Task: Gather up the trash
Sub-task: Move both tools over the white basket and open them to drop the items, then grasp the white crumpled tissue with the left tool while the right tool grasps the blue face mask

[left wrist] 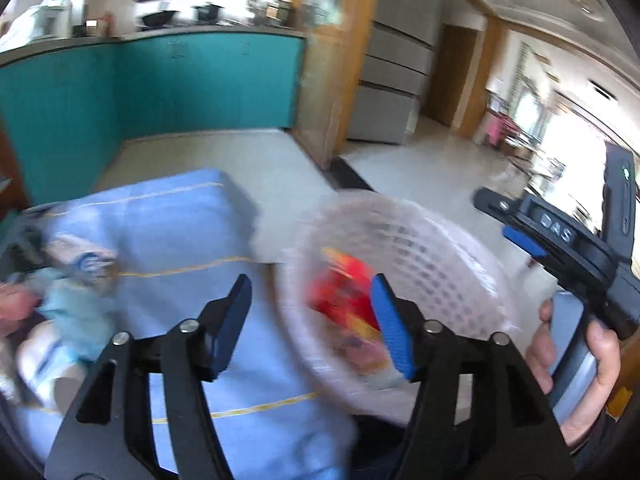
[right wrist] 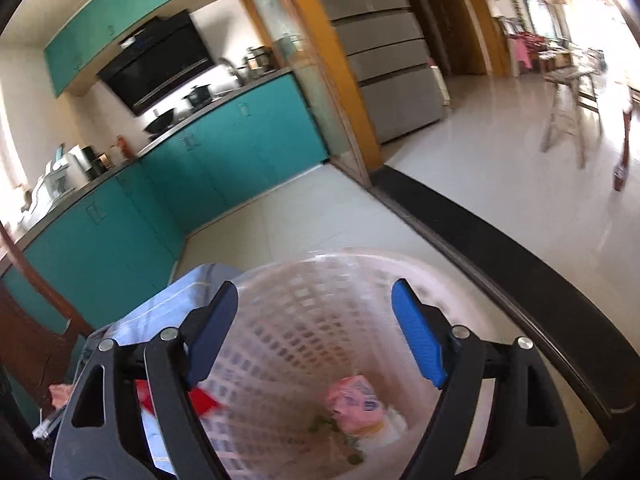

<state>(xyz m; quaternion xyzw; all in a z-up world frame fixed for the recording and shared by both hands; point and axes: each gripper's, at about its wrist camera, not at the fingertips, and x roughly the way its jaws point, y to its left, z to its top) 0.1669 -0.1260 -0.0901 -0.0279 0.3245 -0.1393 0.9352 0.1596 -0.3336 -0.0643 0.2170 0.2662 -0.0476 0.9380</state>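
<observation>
Both tools hang over a white lattice wastebasket [right wrist: 320,320] that stands at the edge of a table covered in a light blue cloth [left wrist: 180,220]. The left hand-held gripper [left wrist: 312,320] has its jaws apart with nothing pressed between the blue pads, and a red wrapper [left wrist: 344,292] shows blurred inside the basket just beyond them; it appears to have been dropped in. The right hand-held gripper [right wrist: 312,332] is likewise spread wide and empty, looking down into the basket, where a pink packet [right wrist: 356,404] and some green scraps [right wrist: 328,428] lie at the bottom. More litter waits on the cloth to the left: a crumpled blue-and-white wrapper [left wrist: 80,268] and pale blue tissue [left wrist: 68,308], too smeared to name better. The sensible next move is probably to swing the left tool back to that pile, keep the jaws wide until the pads straddle one piece, pinch only the wrapper and not the cloth under it, and avoid nudging the light basket off the table edge.
</observation>
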